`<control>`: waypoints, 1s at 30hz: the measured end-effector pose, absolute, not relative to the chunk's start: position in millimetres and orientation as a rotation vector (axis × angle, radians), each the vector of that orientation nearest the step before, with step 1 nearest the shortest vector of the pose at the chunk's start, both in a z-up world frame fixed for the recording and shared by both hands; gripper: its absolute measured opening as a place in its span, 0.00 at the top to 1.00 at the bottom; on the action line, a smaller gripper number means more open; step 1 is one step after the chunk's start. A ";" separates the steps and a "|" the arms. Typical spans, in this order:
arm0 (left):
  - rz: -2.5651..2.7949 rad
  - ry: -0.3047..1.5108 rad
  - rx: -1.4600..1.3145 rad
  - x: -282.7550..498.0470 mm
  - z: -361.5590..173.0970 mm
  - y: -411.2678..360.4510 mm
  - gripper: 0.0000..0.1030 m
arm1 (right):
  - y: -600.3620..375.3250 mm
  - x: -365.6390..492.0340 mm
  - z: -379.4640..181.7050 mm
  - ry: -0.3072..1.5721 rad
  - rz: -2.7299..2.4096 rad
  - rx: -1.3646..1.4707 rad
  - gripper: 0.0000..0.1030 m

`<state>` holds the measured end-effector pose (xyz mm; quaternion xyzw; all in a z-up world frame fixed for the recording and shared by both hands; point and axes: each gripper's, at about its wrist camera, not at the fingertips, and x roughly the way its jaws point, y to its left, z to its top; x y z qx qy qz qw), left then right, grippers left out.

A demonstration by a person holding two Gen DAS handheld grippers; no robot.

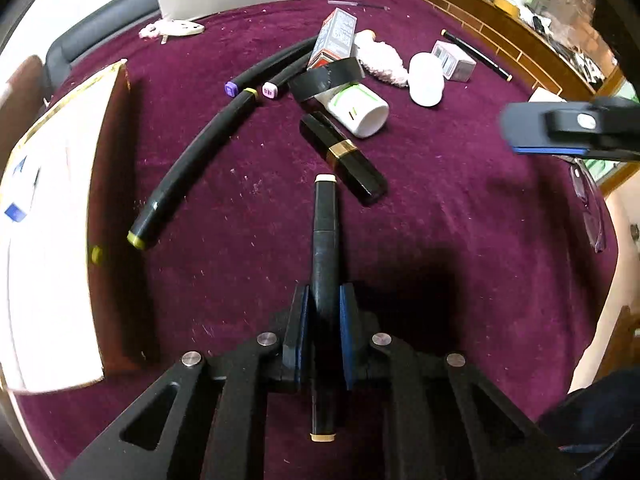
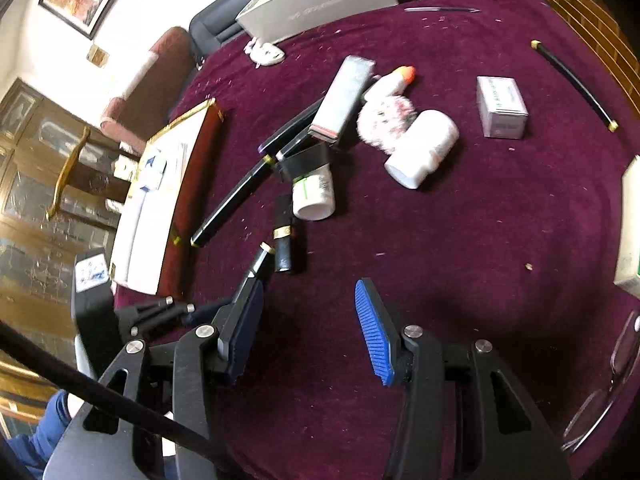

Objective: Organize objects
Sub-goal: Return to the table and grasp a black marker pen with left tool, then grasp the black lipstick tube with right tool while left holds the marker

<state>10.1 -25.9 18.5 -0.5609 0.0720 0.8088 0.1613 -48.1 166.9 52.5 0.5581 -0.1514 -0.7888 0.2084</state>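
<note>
My left gripper [image 1: 324,300] points down at the maroon cloth, shut on a black marker with cream end caps [image 1: 325,216]. The marker runs lengthwise between the blue pads, and its far tip lies close to a black lipstick with a gold band [image 1: 344,158]. In the right wrist view the same marker [image 2: 262,258] sticks out beside the lipstick [image 2: 285,236]. My right gripper [image 2: 308,292] hovers open over bare cloth with nothing between its fingers. One of its fingers [image 1: 560,128] shows at the right edge of the left wrist view.
A brown box with a white inside [image 1: 112,220] stands to the left. Ahead lie a yellow-capped marker [image 1: 192,168], purple-capped markers [image 1: 272,64], black tape [image 1: 326,78], a green-labelled bottle [image 1: 356,110], a white bottle [image 2: 424,148], small cartons [image 2: 502,106], a pen [image 2: 572,84] and glasses [image 2: 608,380].
</note>
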 end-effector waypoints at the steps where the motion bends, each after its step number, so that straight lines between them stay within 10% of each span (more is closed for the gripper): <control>1: 2.311 0.191 -1.608 9.8 19.1 -28.8 0.89 | 161.2 -50.0 51.6 -0.395 -2.192 1.553 0.55; 19: 2.418 0.241 -1.572 36.7 20.9 -22.7 0.88 | 60.6 -104.3 2.3 0.250 -2.196 1.636 0.85; 30: 2.445 0.076 -1.560 27.9 27.1 -32.3 0.89 | 111.2 -71.5 23.2 -0.043 -2.168 1.604 0.85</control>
